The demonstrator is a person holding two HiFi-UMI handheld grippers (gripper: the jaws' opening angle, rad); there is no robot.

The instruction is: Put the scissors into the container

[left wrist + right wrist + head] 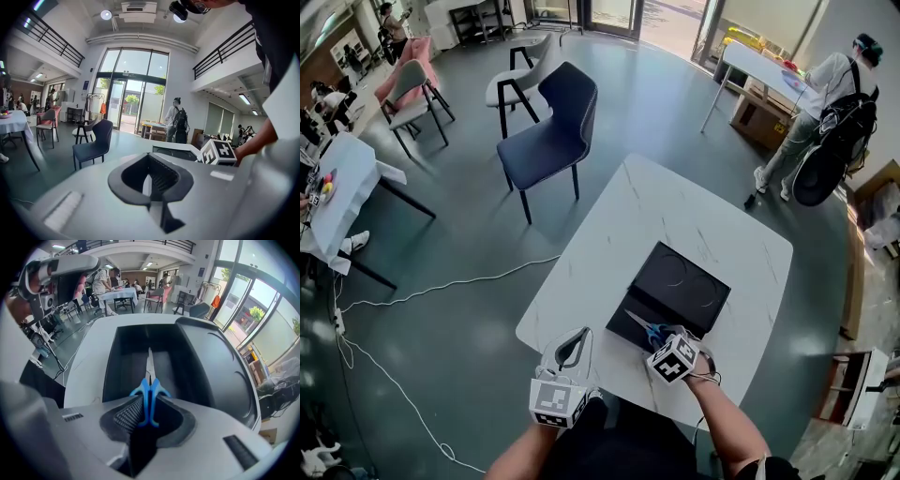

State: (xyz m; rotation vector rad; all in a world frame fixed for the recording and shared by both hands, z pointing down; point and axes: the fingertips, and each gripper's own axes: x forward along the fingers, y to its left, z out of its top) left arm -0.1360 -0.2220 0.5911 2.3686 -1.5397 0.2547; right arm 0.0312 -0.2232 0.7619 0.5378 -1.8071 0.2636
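A black container (689,279) lies open on the white marble table (609,244); its tray (126,363) sits left of its lid (218,366) in the right gripper view. My right gripper (662,337) is shut on blue-handled scissors (649,330) and holds them over the near-left part of the container. In the right gripper view the scissors (149,392) stand edge-on between the jaws of the right gripper (146,412), blades pointing out over the tray. My left gripper (572,345) hangs at the table's near-left edge, shut and empty (150,183).
A dark blue chair (551,131) stands beyond the table's far-left corner, with grey chairs (517,80) behind it. A person (825,94) stands far right by another table. A white cable (441,286) runs across the floor at left.
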